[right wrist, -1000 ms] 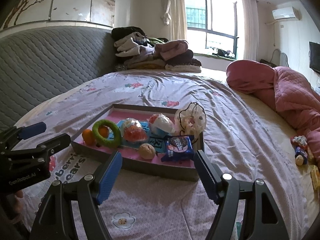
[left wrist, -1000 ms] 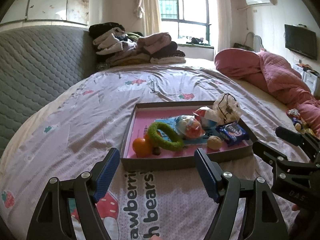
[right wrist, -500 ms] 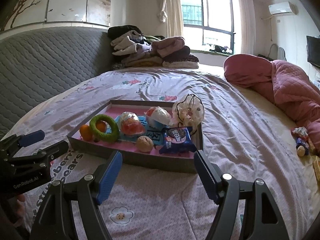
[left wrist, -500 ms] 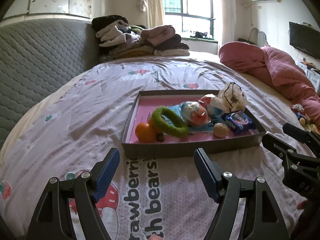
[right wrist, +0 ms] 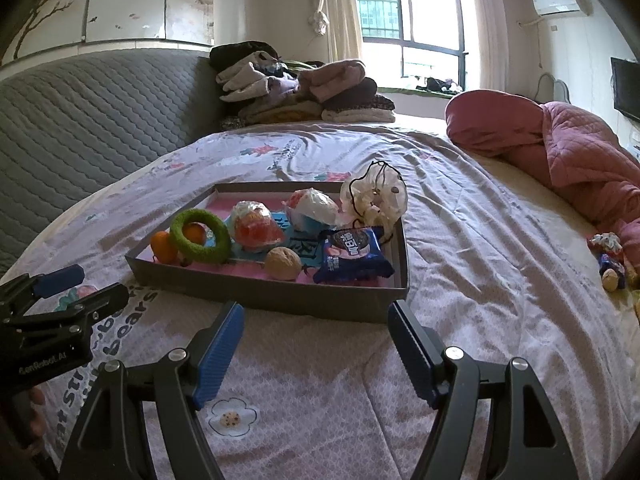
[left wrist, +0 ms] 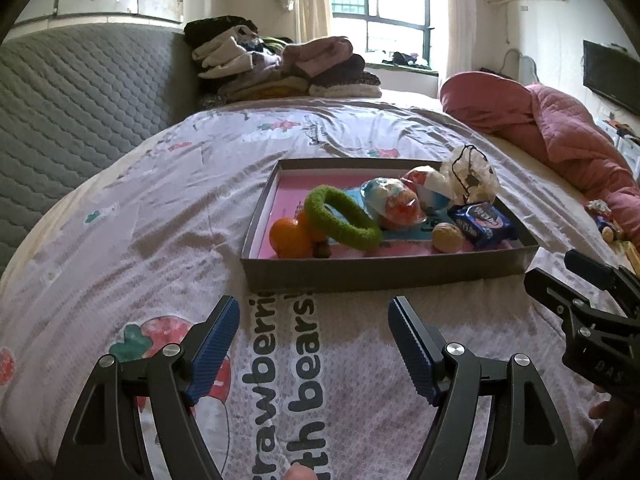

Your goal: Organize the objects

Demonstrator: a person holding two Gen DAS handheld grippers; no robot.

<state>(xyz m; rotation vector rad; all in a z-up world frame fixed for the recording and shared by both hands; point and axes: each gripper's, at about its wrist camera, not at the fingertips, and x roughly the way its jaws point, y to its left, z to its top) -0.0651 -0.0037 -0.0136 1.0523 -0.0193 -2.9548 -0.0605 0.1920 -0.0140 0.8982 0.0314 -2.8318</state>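
Note:
A grey box tray (left wrist: 384, 274) (right wrist: 256, 294) with a pink floor lies on the bed. It holds an orange (left wrist: 289, 238), a green ring (left wrist: 340, 217) (right wrist: 199, 235), wrapped snacks (left wrist: 394, 203), a walnut (left wrist: 447, 237) (right wrist: 283, 263), a blue biscuit pack (left wrist: 481, 220) (right wrist: 352, 254) and a white mesh bag (left wrist: 470, 174) (right wrist: 378, 196). My left gripper (left wrist: 314, 338) is open and empty, just short of the tray's near wall. My right gripper (right wrist: 316, 338) is open and empty at the tray's near right corner.
The bed has a printed lilac sheet (left wrist: 160, 216). A grey quilted headboard (left wrist: 60, 100) is on the left, folded clothes (left wrist: 280, 68) at the back, a pink quilt (right wrist: 560, 148) on the right. Small toys (right wrist: 610, 258) lie at the right edge.
Both grippers have drawn back a little from the tray and tilted down, so the tray sits higher in each view. Both stay open.

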